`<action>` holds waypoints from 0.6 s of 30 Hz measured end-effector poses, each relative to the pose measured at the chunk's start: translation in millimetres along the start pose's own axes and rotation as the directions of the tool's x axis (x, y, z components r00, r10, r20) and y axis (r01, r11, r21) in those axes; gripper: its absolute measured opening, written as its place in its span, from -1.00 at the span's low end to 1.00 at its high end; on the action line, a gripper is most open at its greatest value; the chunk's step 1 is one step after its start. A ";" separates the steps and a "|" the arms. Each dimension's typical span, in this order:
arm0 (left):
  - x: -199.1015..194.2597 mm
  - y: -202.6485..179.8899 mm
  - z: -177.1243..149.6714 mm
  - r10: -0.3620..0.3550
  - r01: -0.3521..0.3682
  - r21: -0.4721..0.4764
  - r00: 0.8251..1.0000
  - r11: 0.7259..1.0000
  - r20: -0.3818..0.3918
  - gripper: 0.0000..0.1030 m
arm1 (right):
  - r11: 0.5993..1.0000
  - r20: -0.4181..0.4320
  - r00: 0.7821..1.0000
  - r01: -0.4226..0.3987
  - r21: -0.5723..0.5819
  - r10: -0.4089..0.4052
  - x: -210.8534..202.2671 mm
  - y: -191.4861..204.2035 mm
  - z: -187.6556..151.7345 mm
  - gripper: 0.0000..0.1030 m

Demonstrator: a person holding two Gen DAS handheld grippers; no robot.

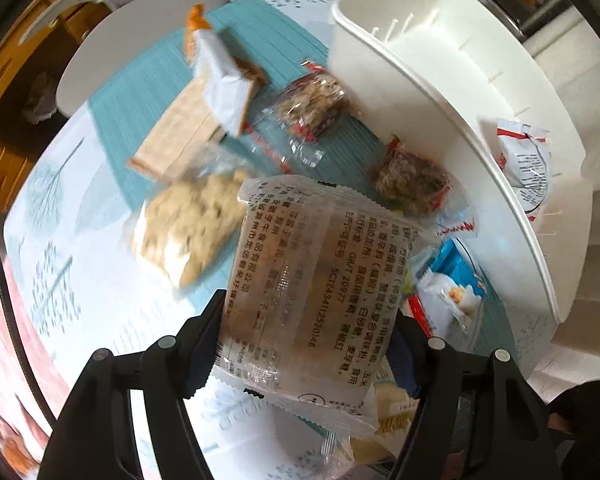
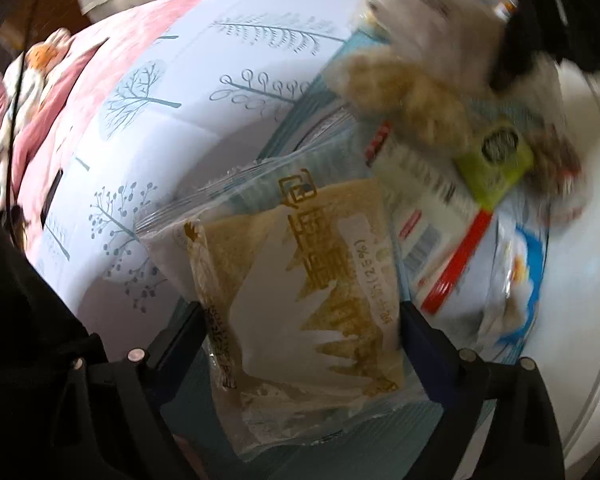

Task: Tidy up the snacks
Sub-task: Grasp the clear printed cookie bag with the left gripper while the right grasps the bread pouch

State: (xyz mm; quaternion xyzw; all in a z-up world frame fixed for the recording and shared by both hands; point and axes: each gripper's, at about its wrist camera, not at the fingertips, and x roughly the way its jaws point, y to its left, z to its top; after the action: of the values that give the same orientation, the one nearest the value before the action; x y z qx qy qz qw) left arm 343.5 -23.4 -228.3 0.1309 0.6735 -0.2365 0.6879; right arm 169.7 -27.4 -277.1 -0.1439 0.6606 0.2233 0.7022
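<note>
Snacks in thin wrappers are spread over the teal mat [image 1: 260,36], beside the white bin [image 1: 440,92]. A clear-wrapped cake [image 1: 312,280] is squeezed between the left gripper [image 1: 308,344] fingers and looks lifted off the mat. A yellow wafer pack [image 2: 300,280] sits between the right gripper [image 2: 300,328] fingers, which are held apart and seem not yet pressed in. Both packs look light, soft, slippery and easily crushed. They are best gripped gently across the middle.

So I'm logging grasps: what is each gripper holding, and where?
Left gripper: clear printed snack packet, pinched across its sides. Right gripper: beige-and-white snack packet between the jaws; grip unclear.
</note>
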 end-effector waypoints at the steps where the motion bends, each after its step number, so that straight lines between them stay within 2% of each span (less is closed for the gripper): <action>1: -1.8 2.3 -6.1 -0.001 0.001 -0.012 1.000 1.000 0.004 0.36 | 1.000 -0.010 1.000 -0.007 0.028 0.007 0.2 -1.2 -1.1 0.79; 5: -12.1 13.7 -29.5 -0.012 0.013 -0.059 1.000 0.998 0.025 0.36 | 0.985 -0.050 0.997 -0.048 0.163 0.056 -1.0 -6.9 -10.8 0.77; 10: -27.2 29.0 -66.7 -0.020 0.027 -0.125 0.998 0.992 0.062 0.36 | 0.941 -0.054 0.990 -0.107 0.322 0.132 -5.9 -18.7 -23.3 0.75; 15: -42.1 22.4 -111.2 -0.055 0.071 -0.174 0.994 0.982 0.092 0.37 | 0.865 -0.032 0.975 -0.179 0.468 0.219 -9.4 -22.0 -46.0 0.75; 18: -42.6 22.7 -138.4 -0.059 0.076 -0.197 0.994 0.977 0.092 0.37 | 0.806 -0.005 0.966 -0.213 0.552 0.258 -11.3 -25.0 -61.6 0.74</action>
State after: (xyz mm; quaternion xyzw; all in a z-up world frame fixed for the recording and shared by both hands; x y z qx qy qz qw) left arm 236.0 71.3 -197.5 0.0277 0.6678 -0.1962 0.7175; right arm 128.8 -80.9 -273.5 0.1367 0.7367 0.1048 0.6539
